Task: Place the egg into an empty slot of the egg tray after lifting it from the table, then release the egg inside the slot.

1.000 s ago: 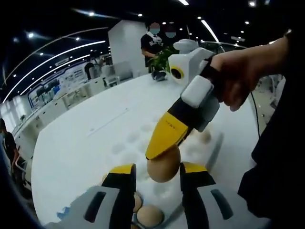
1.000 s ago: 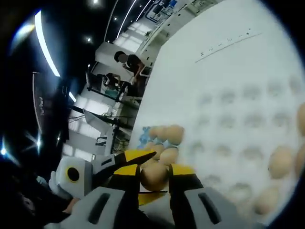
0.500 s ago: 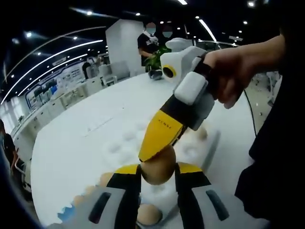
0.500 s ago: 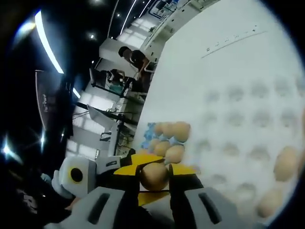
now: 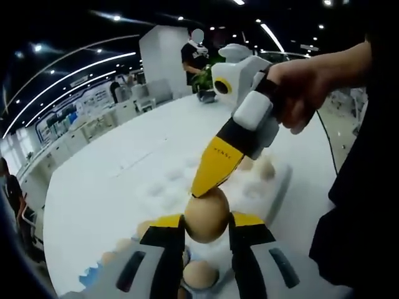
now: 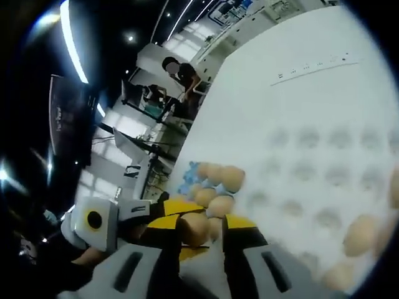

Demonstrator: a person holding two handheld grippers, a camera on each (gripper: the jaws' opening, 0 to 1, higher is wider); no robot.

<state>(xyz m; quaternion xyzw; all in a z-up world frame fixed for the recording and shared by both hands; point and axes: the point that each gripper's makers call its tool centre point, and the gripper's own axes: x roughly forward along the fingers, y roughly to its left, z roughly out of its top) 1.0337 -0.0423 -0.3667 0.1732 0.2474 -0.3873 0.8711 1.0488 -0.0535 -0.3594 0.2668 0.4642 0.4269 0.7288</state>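
Observation:
A brown egg (image 5: pixel 207 215) sits between the yellow fingertips of my left gripper (image 5: pixel 207 223), which is shut on it just above the table. My right gripper (image 5: pixel 204 187), held by a hand, slants down from the upper right, and its yellow tip rests at the egg's top. In the right gripper view the egg (image 6: pixel 194 229) lies against the left jaw of my right gripper (image 6: pixel 202 227), with a gap to the other jaw. The left gripper (image 6: pixel 156 212) reaches in from the left. The white egg tray (image 6: pixel 312 162) has rows of bare slots and lies beyond, at the right (image 5: pixel 277 187).
Several loose eggs (image 6: pixel 218 180) lie on a blue patch beside the tray, close under both grippers (image 5: pixel 199 274). More eggs (image 6: pixel 358 227) fill slots at the tray's near edge. People stand at the table's far end (image 5: pixel 196 56).
The left jaws have closed in on the egg from both sides. The right gripper's tip has slid up from over the egg to its top, and the egg stands a little higher.

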